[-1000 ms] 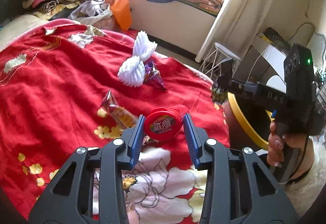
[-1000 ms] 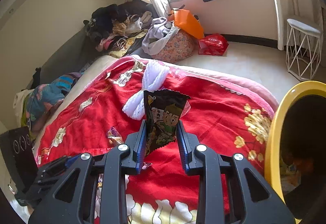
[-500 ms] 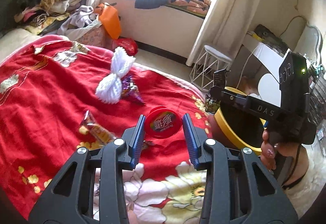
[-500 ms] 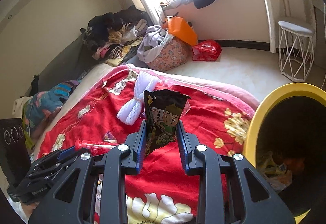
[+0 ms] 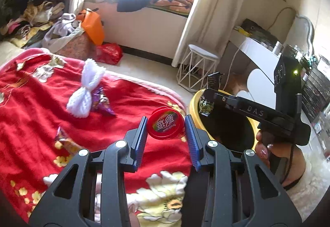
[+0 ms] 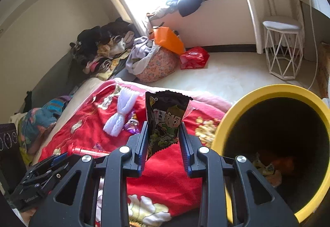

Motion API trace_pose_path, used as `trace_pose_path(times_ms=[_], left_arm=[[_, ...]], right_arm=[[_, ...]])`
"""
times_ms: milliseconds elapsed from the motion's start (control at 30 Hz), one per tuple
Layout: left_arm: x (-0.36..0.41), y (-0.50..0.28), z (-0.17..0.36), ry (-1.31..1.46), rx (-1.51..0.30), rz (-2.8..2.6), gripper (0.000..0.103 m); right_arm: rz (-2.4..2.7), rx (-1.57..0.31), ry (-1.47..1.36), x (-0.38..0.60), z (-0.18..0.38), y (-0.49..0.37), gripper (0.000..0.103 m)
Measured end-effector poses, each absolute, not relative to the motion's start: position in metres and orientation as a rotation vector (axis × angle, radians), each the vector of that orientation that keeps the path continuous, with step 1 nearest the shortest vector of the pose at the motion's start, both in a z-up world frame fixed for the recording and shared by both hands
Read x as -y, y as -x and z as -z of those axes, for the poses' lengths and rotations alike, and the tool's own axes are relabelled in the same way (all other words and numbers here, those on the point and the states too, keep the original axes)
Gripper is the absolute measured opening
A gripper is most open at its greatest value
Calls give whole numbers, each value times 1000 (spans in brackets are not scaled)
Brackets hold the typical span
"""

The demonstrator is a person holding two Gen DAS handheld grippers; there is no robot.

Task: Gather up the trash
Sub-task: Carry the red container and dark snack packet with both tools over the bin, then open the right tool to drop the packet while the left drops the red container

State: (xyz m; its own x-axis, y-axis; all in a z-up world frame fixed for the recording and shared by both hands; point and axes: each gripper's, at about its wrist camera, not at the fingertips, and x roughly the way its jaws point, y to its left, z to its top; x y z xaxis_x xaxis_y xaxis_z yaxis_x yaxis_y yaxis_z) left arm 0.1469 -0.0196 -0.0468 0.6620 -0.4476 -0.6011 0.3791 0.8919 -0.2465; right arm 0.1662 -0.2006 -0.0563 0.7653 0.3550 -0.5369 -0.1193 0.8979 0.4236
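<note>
Left wrist view: both grippers have swung from over the bed (image 5: 41, 123) toward the yellow bin (image 6: 268, 90); left gripper (image 5: 166, 123) fingers grasp the red tube (image 5: 165, 124), right gripper (image 6: 164, 134) fingers the snack wrapper (image 6: 165, 117), ready for dropping

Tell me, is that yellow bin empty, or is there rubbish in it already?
Not empty. The right claw's camera looks into the yellow bin, and crumpled wrappers lie at its dark bottom.

Glossy red plastic lid (image 5: 166, 125), shiny crinkled foil snack wrapper (image 6: 165, 121), plush red cloth blanket (image 5: 35, 107), smooth yellow plastic bin (image 6: 268, 90).
</note>
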Motion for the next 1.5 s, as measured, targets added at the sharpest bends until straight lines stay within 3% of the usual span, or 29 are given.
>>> trace_pose_path(times_ms=[1500], left_arm=[[150,-154,61,-29,-734,698,29]], right_arm=[[63,-638,-470,339,82,-140,29]])
